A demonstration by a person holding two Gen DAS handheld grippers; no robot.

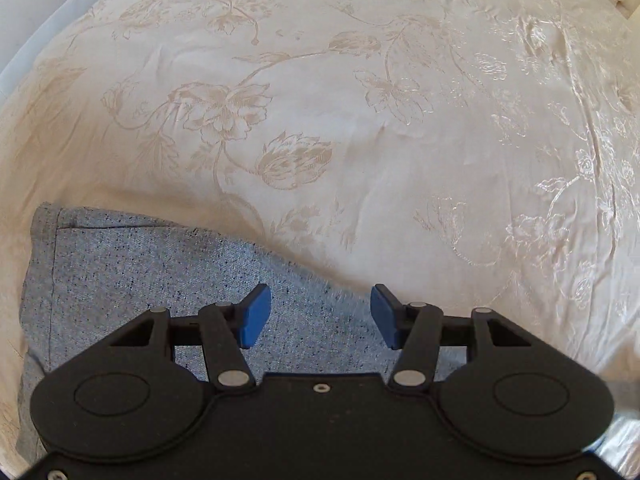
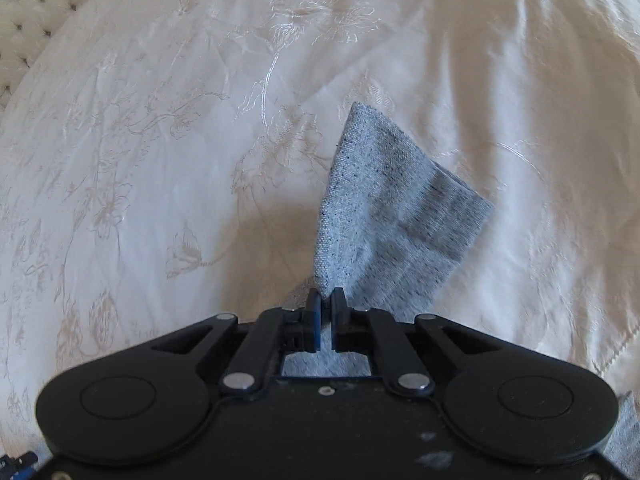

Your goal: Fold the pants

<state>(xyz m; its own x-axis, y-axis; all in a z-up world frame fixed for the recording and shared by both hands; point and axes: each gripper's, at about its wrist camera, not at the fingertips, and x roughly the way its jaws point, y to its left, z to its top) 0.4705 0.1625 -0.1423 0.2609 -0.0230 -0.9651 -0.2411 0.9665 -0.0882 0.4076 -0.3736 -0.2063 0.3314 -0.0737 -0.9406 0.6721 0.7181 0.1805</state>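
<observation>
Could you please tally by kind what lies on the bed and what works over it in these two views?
Grey pants: 1
Cream floral bedspread: 1
Handheld tools: 2, the left tool open above the pants, the right tool shut on a lifted fold of them
Total: 4

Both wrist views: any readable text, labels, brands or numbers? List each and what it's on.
None readable in either view.
Grey pants: no tag or label visible.
Bedspread: floral pattern only, no lettering.
Left gripper and right gripper: plain black bodies, no markings.
Small dark-blue object at the right view's bottom-left corner: too small and cropped to tell.
</observation>
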